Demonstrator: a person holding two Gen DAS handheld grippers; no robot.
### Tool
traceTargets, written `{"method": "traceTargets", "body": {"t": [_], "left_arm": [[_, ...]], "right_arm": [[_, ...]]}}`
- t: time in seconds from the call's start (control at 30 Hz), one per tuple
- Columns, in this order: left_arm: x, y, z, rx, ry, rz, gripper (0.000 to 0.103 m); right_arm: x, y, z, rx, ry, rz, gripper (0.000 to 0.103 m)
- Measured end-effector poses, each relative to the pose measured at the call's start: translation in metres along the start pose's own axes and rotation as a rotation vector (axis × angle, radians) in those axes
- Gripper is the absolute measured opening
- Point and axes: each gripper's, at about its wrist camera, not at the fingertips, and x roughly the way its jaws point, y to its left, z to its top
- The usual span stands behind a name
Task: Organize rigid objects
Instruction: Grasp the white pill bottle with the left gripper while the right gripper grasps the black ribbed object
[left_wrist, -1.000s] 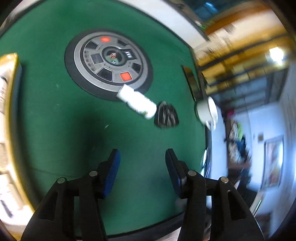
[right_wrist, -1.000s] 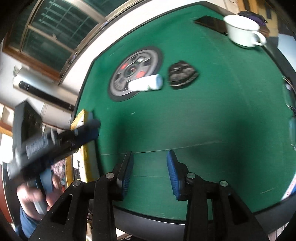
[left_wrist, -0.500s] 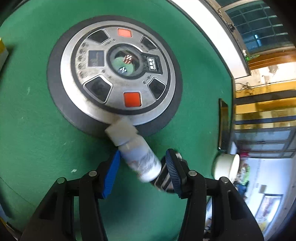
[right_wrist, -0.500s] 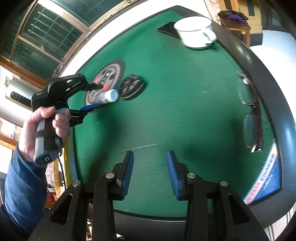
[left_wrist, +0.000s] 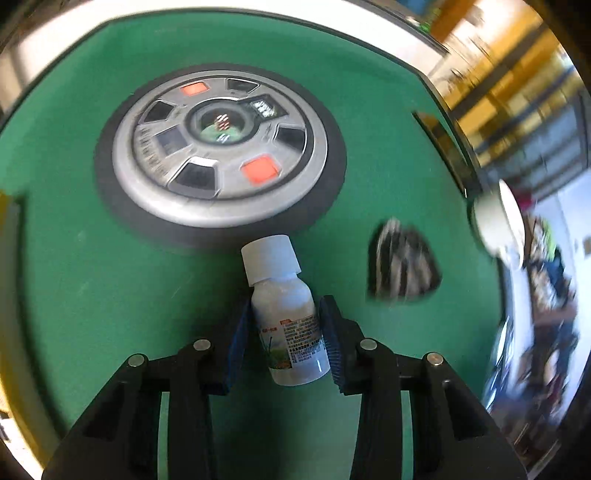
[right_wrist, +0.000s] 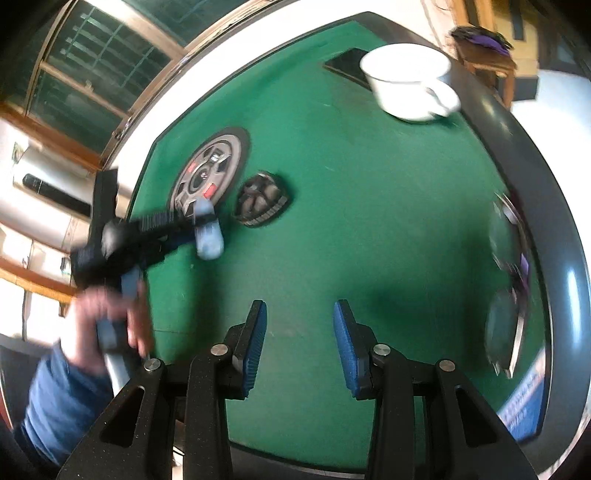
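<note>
Beside the round silver-and-black console set into the green felt table (left_wrist: 74, 280), the left gripper (left_wrist: 286, 341) is closing its blue ribbed pads onto a small white plastic bottle (left_wrist: 286, 321) lying on its side, so the pickup looks underway. Next it probably wants a firm squeeze on that smooth, rounded body before lifting. Nearer the table's edge, the right gripper (right_wrist: 300, 345) hangs empty, jaws opening over bare felt.

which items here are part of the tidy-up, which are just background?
In play:
- white bottle, lying between the closing left tongs
- dark striped pouch-like object
- white mug
- glasses
- right tongs, opening, nothing between them

Background:
- round dice console
- green table
</note>
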Motion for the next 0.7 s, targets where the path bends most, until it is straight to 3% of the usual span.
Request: {"method": "traceTargets", "body": {"t": [0.07, 0.23, 0.4, 0.7], "left_arm": [[-0.011, 0.007, -0.022, 0.038, -0.018, 0.019, 0.036], [-0.029, 0.020, -0.054, 0.068, -0.058, 0.049, 0.036], [-0.026, 0.019, -0.057, 0.084, -0.076, 0.056, 0.036], [-0.016, 0.017, -0.060, 0.095, -0.061, 0.054, 0.034]], "right_arm": [[0.011, 0.016, 0.015, -0.049, -0.009, -0.013, 0.051], [0.046, 0.047, 0.048, -0.141, 0.009, -0.062, 0.053], [0.084, 0.064, 0.074, -0.195, 0.024, -0.175, 0.054], [0.123, 0.085, 0.078, -0.299, 0.075, -0.324, 0.060]]}}
